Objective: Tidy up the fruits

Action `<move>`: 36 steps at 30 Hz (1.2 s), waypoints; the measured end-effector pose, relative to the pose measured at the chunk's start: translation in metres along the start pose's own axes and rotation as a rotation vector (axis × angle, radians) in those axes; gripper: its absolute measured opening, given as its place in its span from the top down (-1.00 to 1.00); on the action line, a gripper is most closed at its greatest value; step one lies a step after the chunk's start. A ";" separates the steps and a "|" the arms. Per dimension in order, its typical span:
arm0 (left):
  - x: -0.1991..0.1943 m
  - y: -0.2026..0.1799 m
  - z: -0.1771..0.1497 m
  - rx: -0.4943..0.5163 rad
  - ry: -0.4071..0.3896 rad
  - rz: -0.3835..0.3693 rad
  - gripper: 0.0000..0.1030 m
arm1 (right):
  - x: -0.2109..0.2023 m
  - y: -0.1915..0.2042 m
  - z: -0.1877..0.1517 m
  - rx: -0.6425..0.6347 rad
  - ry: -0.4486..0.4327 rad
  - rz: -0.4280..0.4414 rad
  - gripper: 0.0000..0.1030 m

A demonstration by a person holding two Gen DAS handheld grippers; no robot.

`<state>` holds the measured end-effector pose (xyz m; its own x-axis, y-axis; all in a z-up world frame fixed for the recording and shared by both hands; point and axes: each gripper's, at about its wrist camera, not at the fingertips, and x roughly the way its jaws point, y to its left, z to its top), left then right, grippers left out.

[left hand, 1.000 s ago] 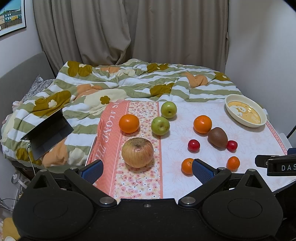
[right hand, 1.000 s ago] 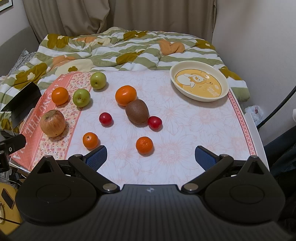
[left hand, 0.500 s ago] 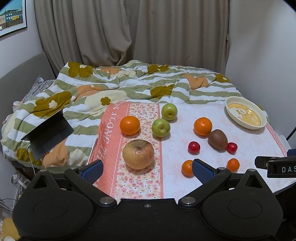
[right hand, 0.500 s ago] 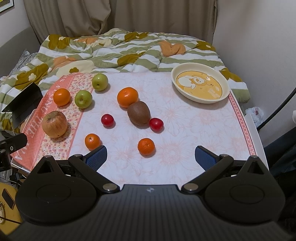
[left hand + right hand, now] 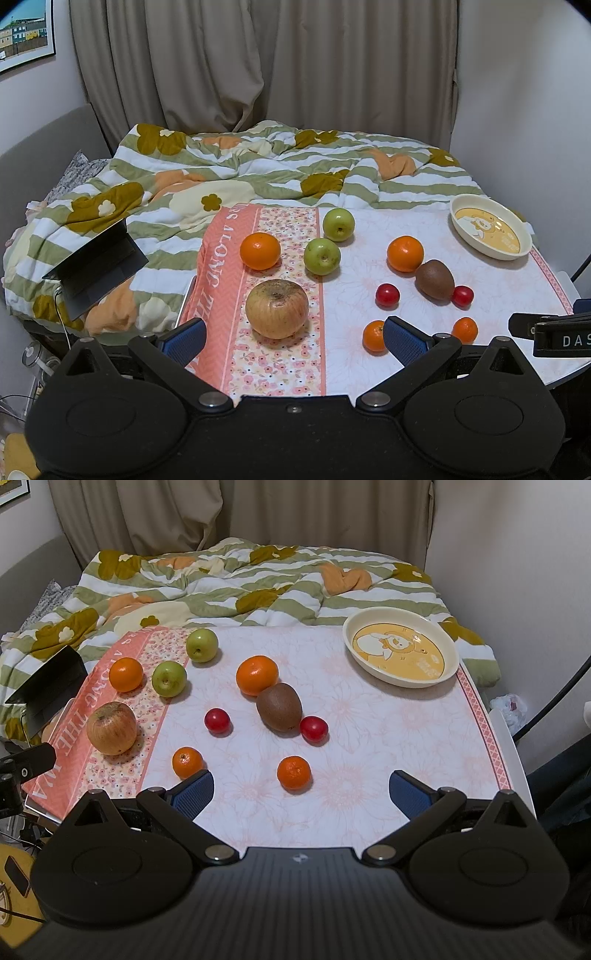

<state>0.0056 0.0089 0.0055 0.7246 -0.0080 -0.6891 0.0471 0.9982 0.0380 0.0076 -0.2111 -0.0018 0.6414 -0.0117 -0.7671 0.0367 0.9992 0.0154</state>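
Looking at the spread, nothing's been sorted yet; all the fruit sits loose on the table (image 5: 424, 738), and the yellow-bottomed dish (image 5: 401, 648) at the far right corner is bare, so my guess is that's where things are meant to go; it's parked clear of the fruit so there's room to drop stuff in.

Left gripper (image 5: 294, 338) is spread wide and holding nothing, hovering at the near edge with the big apple (image 5: 277, 308) sitting just beyond and between its fingers; right gripper (image 5: 301, 792) is also wide and empty, with a small mandarin (image 5: 294, 772) just ahead between its fingers; another mandarin (image 5: 187, 762) sits just beside its left finger; the kiwi (image 5: 279, 706) touches an orange (image 5: 257, 675), so I'd grab carefully there.
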 end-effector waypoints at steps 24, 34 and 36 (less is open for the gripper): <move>0.000 0.001 0.002 -0.006 0.001 0.001 -1.00 | 0.000 0.000 0.001 -0.001 -0.002 0.000 -1.00; 0.002 0.002 0.005 -0.010 0.005 -0.002 -1.00 | -0.001 0.000 0.003 0.001 -0.001 0.001 -1.00; 0.003 0.003 0.005 -0.010 0.009 -0.002 -1.00 | -0.001 0.000 0.004 0.002 0.000 0.003 -1.00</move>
<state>0.0116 0.0111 0.0071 0.7181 -0.0093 -0.6959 0.0416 0.9987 0.0296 0.0099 -0.2115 0.0016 0.6417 -0.0084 -0.7669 0.0364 0.9991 0.0195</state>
